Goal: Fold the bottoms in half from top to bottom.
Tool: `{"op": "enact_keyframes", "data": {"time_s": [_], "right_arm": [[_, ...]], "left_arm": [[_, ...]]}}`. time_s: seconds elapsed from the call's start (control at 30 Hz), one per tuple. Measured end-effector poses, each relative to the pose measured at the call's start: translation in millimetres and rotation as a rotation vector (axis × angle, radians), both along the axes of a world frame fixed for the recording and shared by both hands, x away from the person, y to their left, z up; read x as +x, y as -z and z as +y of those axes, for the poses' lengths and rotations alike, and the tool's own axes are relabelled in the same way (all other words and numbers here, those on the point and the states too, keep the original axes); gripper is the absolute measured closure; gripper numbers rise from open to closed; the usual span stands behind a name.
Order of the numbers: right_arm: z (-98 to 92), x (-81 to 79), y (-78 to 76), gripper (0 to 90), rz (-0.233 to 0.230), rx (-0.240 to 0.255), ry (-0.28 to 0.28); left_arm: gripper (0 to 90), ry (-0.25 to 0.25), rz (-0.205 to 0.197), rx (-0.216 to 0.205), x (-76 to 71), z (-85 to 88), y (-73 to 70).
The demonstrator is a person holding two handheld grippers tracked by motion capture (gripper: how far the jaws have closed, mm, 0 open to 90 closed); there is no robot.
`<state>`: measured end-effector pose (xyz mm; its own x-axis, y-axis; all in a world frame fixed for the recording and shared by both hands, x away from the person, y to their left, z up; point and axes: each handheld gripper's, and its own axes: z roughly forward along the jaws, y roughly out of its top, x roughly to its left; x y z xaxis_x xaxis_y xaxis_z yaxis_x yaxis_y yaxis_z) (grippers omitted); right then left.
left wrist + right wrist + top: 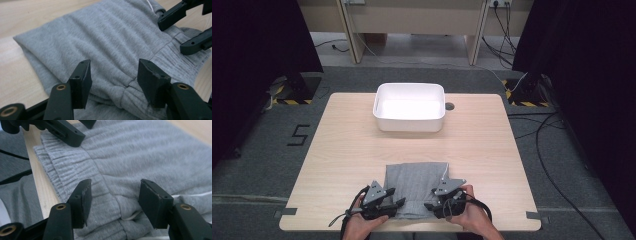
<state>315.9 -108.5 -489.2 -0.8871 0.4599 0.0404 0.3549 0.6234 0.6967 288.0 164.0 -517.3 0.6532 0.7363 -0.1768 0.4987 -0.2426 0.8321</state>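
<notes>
A folded grey sweat garment (417,179) with a ribbed waistband (62,170) and a white drawstring (130,216) lies at the near middle of the wooden table (347,145). My left gripper (391,205) is at its near left corner and my right gripper (432,206) at its near right corner, both pointing inward. In the left gripper view the jaws (113,72) stand open over a seam fold, with cloth under the gap and the pads off it. The right gripper (115,195) also stands open above the waistband seam. Each view shows the other gripper's jaws farther off.
A white rectangular tub (409,125) stands at the far middle of the table, with a small round hole (449,106) in the tabletop beside it. The garment's near edge lies close to the table's front edge (412,229). Cables run on the floor at right.
</notes>
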Motion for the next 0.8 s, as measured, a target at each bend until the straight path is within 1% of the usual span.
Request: {"op": "enact_keyframes", "data": {"time_s": [0.1,0.17,0.2,0.23,0.3,0.33,0.37,0.43,0.53,0.6,0.67,0.8], "right_arm": [[-1.8,1.2,5.6,44.7,0.021,0.020,0.014],[-2.9,0.5,7.4,44.7,0.030,0.033,0.028],[-3.1,0.1,7.8,44.6,0.028,0.036,0.029],[-2.8,-0.3,7.1,44.6,0.027,0.035,0.029],[-2.2,0.9,2.6,43.5,0.030,0.027,0.021],[-2.3,2.0,0.0,41.9,0.032,0.032,0.018],[-3.2,4.9,-5.5,40.9,0.034,0.052,0.028],[-5.8,11.1,-15.6,39.8,0.003,0.096,0.066],[-9.3,22.2,-28.6,36.9,-0.040,0.117,0.119],[-11.6,30.8,-32.8,36.0,-0.045,0.122,0.141],[-12.5,38.4,-32.5,35.2,-0.042,0.125,0.163],[-9.8,49.3,-23.8,34.5,-0.034,0.089,0.181]], "left_arm": [[44.1,-0.006,0.005,0.001,-0.5,-0.5,2.1],[44.1,-0.006,0.005,-0.001,-0.4,-0.5,2.8],[44.1,-0.004,0.007,-0.002,0.0,-0.2,2.2],[44.1,-0.003,0.008,0.000,0.5,-0.3,1.2],[44.4,0.000,0.004,0.016,2.1,-1.2,-4.6],[44.5,-0.003,-0.011,0.032,3.5,-2.1,-9.1],[44.7,-0.005,-0.017,0.039,5.7,-2.5,-12.4],[44.3,-0.015,-0.019,0.040,12.0,-3.5,-17.2],[43.6,-0.028,-0.020,0.033,22.4,-7.6,-22.5],[43.6,-0.029,-0.014,0.016,25.0,-11.3,-23.7],[43.6,-0.024,-0.011,0.019,25.0,-14.2,-24.5],[42.7,-0.026,0.004,0.022,27.3,-16.2,-23.7]]}}
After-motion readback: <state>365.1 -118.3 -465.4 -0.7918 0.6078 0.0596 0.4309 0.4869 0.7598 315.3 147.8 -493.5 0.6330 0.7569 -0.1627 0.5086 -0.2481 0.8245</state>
